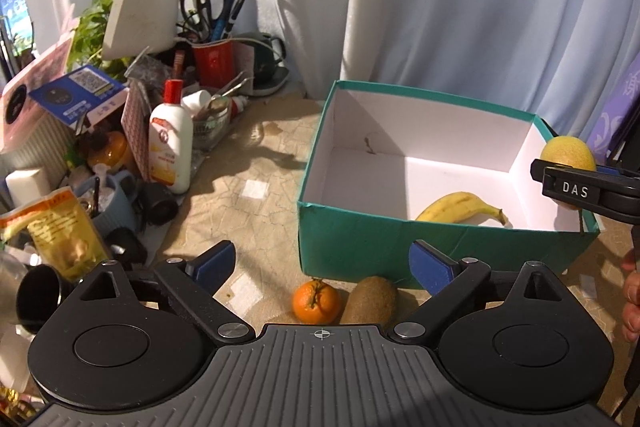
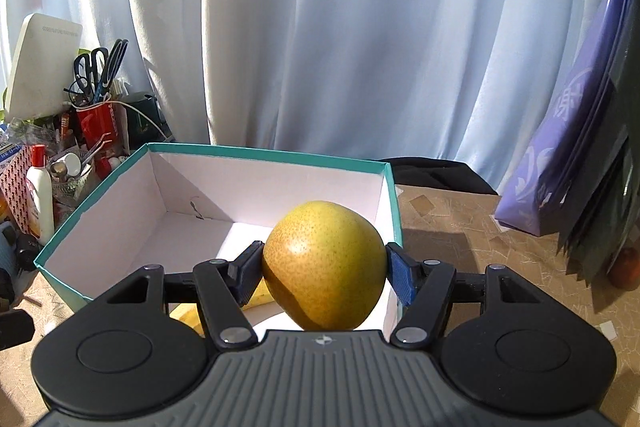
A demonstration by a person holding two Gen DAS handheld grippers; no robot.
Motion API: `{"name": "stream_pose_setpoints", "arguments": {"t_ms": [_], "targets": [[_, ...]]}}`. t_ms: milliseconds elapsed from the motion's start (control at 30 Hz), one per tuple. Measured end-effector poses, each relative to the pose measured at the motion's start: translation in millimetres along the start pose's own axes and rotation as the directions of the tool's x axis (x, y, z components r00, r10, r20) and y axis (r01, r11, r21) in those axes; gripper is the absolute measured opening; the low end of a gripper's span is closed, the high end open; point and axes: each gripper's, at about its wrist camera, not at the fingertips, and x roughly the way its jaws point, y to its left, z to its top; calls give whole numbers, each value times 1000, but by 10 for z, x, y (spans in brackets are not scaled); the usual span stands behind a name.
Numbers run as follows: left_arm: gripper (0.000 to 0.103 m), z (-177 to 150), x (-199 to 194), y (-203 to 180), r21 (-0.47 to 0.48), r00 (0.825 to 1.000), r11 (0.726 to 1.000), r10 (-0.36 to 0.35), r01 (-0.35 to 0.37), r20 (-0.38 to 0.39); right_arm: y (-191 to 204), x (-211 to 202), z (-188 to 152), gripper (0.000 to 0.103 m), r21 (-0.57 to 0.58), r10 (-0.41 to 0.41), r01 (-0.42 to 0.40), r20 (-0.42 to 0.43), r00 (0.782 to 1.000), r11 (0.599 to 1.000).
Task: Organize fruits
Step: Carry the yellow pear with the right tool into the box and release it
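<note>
Between the right tool's (image 2: 324, 273) fingers, a pear (image 2: 324, 267) is being gripped above the teal box (image 2: 120, 183); it should be lowered beside the banana (image 1: 460, 207). Ahead of the wide-open left tool (image 1: 322, 261), a tangerine (image 1: 316, 301) and kiwi (image 1: 372, 301) are waiting.

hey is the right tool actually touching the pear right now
Touching. The right wrist view shows the right tool with both blue pads pressed against the sides of the pear, held above the box.
</note>
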Motion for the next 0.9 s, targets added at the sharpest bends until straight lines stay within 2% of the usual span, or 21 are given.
{"name": "stream_pose_setpoints", "arguments": {"t_ms": [200,367,667,900], "targets": [[99,-26,-12,86,-32,1000,999,15,-15,-3,47,340,2,64,-28,14,-16,-55,998,999],[99,-61,-2,184,-64,999,997,30,-31,-17,91,649,-62,64,-57,10,-18,-135,991,998],[99,-107,72,250,-84,997,995,52,-57,-57,309,829,-102,64,-211,-79,48,-145,986,976],[99,-133,118,240,-77,996,996,35,-41,-76,314,862,-59,65,-232,-82,43,-164,983,972]]}}
